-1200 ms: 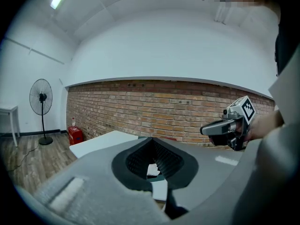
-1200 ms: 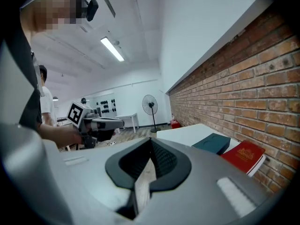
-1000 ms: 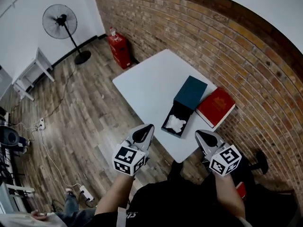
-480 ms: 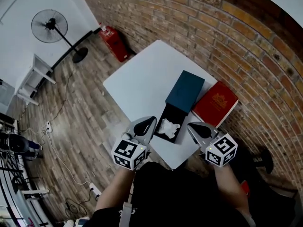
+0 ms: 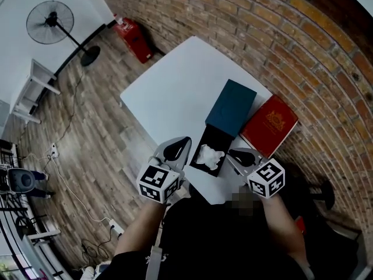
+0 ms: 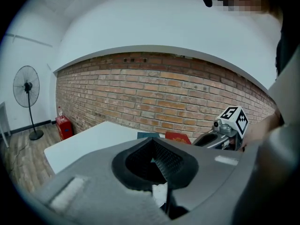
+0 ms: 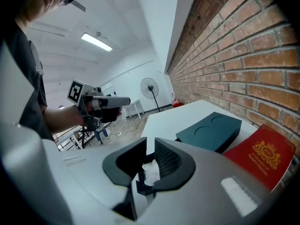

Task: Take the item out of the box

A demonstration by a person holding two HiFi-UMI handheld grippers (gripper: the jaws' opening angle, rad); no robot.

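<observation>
An open black box [image 5: 221, 135] stands near the front edge of the white table [image 5: 169, 92], with a crumpled white item [image 5: 210, 156] inside it. Behind the box lies its teal lid [image 5: 231, 108] [image 7: 211, 130]. My left gripper [image 5: 185, 141] [image 6: 152, 142] hovers just left of the box, jaws shut with nothing in them. My right gripper [image 5: 232, 152] [image 7: 150, 145] sits just right of the box. Its jaws are opening to a narrow gap, and nothing is pressed between them. The white item [image 7: 151, 171] shows beyond that gap.
A red flat case [image 5: 269, 125] [image 7: 260, 156] lies right of the teal lid, against the brick wall [image 5: 303, 45]. On the wooden floor stand a fan [image 5: 49, 23], a red canister [image 5: 131, 37] and a white rack [image 5: 35, 92]. Cables trail at the left.
Both grippers have come in closer to the black box, one on each side. The right gripper's jaws have parted slightly. The box and item have not moved.
</observation>
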